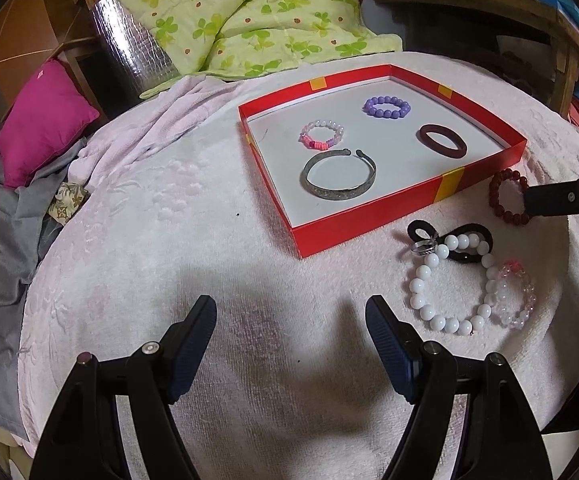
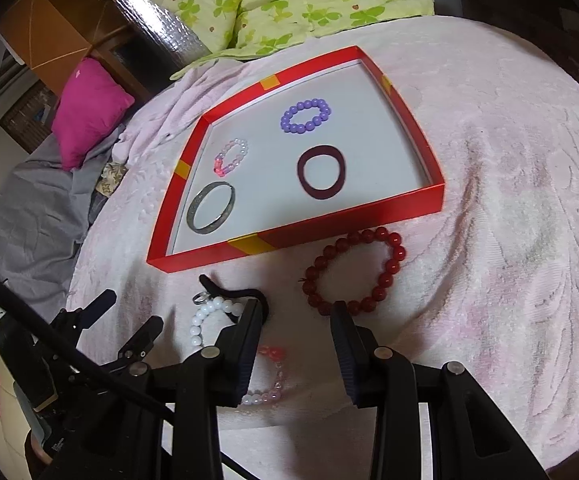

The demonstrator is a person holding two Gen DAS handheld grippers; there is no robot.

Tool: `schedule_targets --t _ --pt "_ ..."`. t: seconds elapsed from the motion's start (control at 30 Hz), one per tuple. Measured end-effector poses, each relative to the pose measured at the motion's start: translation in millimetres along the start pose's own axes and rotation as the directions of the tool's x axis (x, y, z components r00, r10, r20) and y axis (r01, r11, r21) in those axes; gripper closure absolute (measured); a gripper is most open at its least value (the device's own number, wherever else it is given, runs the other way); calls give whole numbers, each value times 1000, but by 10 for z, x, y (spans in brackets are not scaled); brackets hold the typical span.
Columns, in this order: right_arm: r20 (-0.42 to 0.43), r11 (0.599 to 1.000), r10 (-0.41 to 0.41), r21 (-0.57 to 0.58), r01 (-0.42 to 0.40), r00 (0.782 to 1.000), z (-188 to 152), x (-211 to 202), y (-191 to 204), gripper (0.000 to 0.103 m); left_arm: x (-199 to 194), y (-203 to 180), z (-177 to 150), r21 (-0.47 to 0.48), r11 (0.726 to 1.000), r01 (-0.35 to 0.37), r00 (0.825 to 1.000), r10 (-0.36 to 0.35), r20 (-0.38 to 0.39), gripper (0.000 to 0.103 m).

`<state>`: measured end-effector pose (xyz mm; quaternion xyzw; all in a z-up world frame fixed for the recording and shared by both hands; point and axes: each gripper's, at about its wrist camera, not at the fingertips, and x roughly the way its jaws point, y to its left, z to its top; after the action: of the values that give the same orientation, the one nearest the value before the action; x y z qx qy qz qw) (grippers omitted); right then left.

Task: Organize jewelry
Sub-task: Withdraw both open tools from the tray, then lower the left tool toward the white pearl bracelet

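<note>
Jewelry sorting on a bed covered with a pale pink towel (image 1: 169, 200). Left gripper (image 1: 291, 314) has its jaws spread wide with nothing between them, just bare towel underneath. Right gripper (image 2: 295, 316) sits partly open, also empty as far as I can see; its right finger (image 2: 343, 328) comes down right at the near edge of the red bead bracelet (image 2: 355, 270), but whether it actually touches the beads I can't tell.

Ahead of both grippers is the red box tray (image 1: 389, 208) with a white floor. Four pieces lie inside it, all apart from each other: a silver cuff bangle (image 1: 339, 176) nearest the left gripper, a small pink-and-clear bead bracelet (image 1: 321, 136) just beyond that, a purple bead bracelet (image 1: 387, 106) toward the far side, and a dark maroon bangle (image 1: 443, 140) off to the right.

Still out on the towel, ahead and to the right of the left gripper: a white bead bracelet (image 1: 449, 280), a black hair tie (image 1: 471, 246) lying across its top, a little silver ring (image 1: 423, 248) beside the hair tie, and a clear pinkish bead bracelet (image 1: 517, 296) touching the white one's right side. From the right wrist view that same cluster sits left of and partly under the right gripper's left finger (image 2: 249, 328).

Further back there's a green clover-print quilt (image 1: 241, 12) and a magenta pillow (image 1: 45, 120) off to the left.
</note>
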<state>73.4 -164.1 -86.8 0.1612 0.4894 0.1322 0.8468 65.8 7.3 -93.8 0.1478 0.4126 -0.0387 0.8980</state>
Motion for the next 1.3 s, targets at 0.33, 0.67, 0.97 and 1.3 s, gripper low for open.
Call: schedule_targets --t 0.33,0.67,0.97,1.3 --pt "25 995 -37 98 35 999 48 -100 -332 60 45 -45 -6 -9 997 74 997 -75 -27 25" --pt "-9 998 -12 65 13 1000 7 -73 -321 60 95 -187 71 -27 986 166 986 -167 -24 25" --pt "-12 993 -16 115 17 1000 -2 -91 -464 60 229 -303 139 -60 964 259 964 -262 -43 26" --pt "-17 992 -12 128 15 1000 -8 -102 -496 60 226 -406 140 -27 950 312 950 -313 -16 71"
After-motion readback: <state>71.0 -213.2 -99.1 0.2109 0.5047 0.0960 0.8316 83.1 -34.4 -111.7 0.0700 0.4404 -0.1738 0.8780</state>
